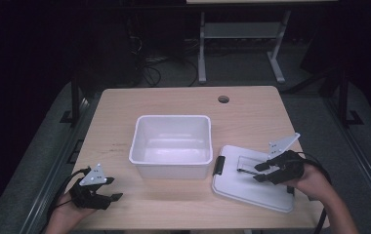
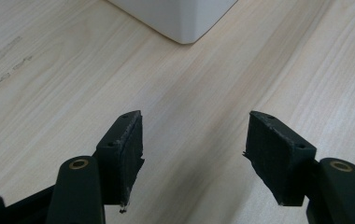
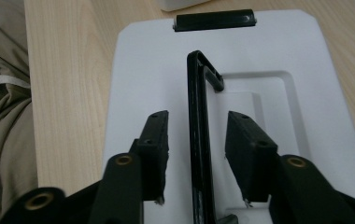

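Note:
A white plastic bin stands open in the middle of the wooden table; its corner shows ahead of my left gripper. To the bin's right lies its white lid, flat on the table, with a black latch at the end nearest the bin. The lid's black handle stands raised between the jaws of my right gripper, with a small gap on each side, so the pads are not pressing on it. My left gripper rests low at the front left, open over bare wood.
A round cable hole sits near the table's far edge. The lid lies close to the table's front right corner. The person's beige clothing shows past the table edge. A desk frame stands behind the table.

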### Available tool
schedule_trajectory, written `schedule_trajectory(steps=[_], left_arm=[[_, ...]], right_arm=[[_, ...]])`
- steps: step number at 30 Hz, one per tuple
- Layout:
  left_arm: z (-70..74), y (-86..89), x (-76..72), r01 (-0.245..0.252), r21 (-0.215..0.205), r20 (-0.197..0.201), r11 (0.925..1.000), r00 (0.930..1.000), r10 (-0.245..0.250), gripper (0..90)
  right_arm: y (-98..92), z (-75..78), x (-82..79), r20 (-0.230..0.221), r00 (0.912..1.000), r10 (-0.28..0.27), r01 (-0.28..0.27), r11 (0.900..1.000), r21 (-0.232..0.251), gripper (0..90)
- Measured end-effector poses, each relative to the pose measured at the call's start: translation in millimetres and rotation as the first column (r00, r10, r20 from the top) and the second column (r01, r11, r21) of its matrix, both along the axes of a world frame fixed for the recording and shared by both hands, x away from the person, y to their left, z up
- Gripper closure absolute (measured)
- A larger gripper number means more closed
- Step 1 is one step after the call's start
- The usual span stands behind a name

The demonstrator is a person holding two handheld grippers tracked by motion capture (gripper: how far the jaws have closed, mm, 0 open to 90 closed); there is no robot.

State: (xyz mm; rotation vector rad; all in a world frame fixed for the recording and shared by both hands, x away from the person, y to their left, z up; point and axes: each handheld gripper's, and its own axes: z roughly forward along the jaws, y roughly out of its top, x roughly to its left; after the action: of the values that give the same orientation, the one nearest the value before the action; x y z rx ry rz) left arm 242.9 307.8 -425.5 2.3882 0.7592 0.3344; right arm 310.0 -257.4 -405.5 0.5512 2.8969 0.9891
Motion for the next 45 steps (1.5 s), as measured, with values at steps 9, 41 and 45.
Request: schedule_trajectory(steps=[9, 41, 45], left_arm=[[-3.3, 1.6, -1.7, -0.007, 0.000, 0.005, 1.0000, 1.0000, 0.007, 36.1], [4.4, 0.3, -4.5, -0.005, 0.004, 0.037, 1.0000, 0.9993, 0.005, 35.7], [4.2, -0.6, -4.7, -0.005, 0.008, 0.038, 1.0000, 0.9993, 0.005, 35.4]], right_arm=[[7.9, -3.3, 1.4, 0.011, 0.9998, 0.014, -0.013, 0.999, -0.032, 69.3], [8.3, -1.2, 13.4, 0.028, 0.9993, -0.024, 0.026, 0.996, -0.087, 81.9], [8.7, -1.0, 13.6, 0.025, 0.9995, -0.020, 0.022, 0.996, -0.088, 82.2]])
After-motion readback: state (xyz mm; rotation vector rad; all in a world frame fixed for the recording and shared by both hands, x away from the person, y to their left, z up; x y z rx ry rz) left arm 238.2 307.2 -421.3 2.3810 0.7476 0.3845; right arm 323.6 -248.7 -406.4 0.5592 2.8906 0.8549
